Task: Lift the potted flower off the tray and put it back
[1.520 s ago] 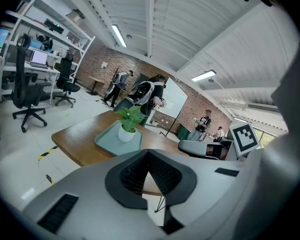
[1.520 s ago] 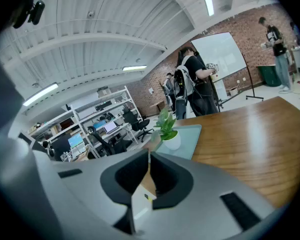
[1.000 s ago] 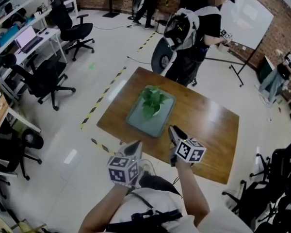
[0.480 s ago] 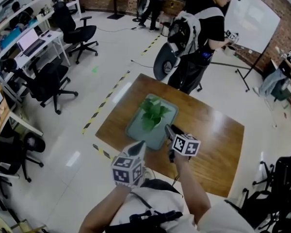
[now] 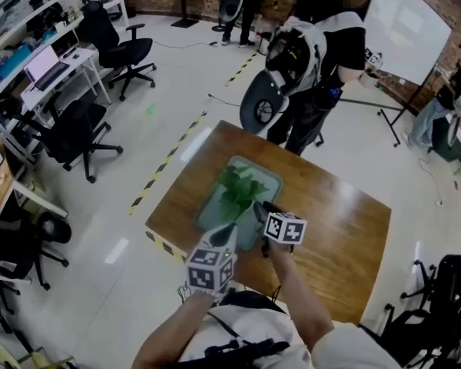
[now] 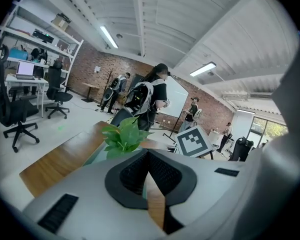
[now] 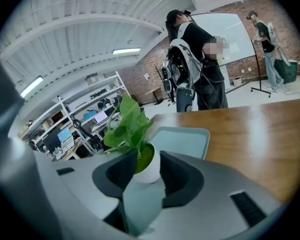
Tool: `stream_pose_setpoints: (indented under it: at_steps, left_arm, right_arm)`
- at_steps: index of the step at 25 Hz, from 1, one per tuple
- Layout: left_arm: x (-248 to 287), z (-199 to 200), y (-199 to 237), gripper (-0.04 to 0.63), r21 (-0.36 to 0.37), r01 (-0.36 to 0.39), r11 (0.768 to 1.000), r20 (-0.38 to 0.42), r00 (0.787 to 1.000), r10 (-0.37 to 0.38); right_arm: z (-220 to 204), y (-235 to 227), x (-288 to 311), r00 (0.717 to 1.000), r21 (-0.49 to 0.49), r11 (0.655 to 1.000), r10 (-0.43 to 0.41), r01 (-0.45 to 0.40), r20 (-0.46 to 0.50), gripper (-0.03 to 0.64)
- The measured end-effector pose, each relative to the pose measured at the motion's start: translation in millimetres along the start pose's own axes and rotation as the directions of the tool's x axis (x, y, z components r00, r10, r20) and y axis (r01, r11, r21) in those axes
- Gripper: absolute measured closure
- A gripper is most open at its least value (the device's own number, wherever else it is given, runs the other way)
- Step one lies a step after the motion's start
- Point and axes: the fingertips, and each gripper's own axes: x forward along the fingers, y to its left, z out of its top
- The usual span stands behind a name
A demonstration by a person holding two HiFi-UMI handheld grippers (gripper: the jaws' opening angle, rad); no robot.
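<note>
Potted flower (image 5: 238, 187) upright on tray (image 5: 210, 211), mid-table (image 5: 346, 237) | right gripper (image 5: 260, 207) jaws just opening, wide, pot between, unpressed | left gripper (image 5: 230, 230) clenched, empty | person (image 5: 316, 60) beyond table

Wooden counter (image 5: 346, 237) stands on a pale floor (image 5: 100, 198), with a yellow-black tape strip (image 5: 165, 167) along its left side. A person (image 5: 326, 60) wearing a backpack (image 5: 290, 52) stands at the far edge, and a whiteboard (image 5: 406, 28) is far right. Far left are black office chairs (image 5: 69, 133) and a desk with a laptop (image 5: 44, 61).
</note>
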Motion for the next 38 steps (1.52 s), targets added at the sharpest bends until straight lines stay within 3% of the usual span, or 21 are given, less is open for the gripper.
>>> stream_pose_setpoints:
  at_steps: [11,13,17,28,38]
  left_arm:
    - [1,-1,19,0.6,-0.031,-0.04,0.999,-0.037,0.999,0.039]
    - [-3,-4,22,0.6,-0.039,-0.052,0.998,-0.038,0.998,0.05]
    - [-12,-13,31,0.6,-0.061,-0.081,0.995,-0.047,0.996,0.078]
    - [-64,-5,80,0.6,-0.126,-0.188,0.974,0.011,0.981,0.191]
    - [-106,-4,106,0.6,-0.172,-0.244,0.954,0.046,0.966,0.255]
  right_arm:
    - [-14,-4,49,0.998,0.108,0.994,0.025,-0.02,-0.052,0.45]
    - [-14,-6,53,0.998,0.12,0.993,0.024,-0.018,-0.05,0.489]
    - [-17,-15,56,0.998,0.149,0.989,0.004,0.005,-0.059,0.503]
    - [-9,-9,54,0.998,0.141,0.988,-0.061,0.065,-0.03,0.551]
    - [-4,49,55,1.0,0.104,0.994,0.021,-0.019,-0.015,0.56]
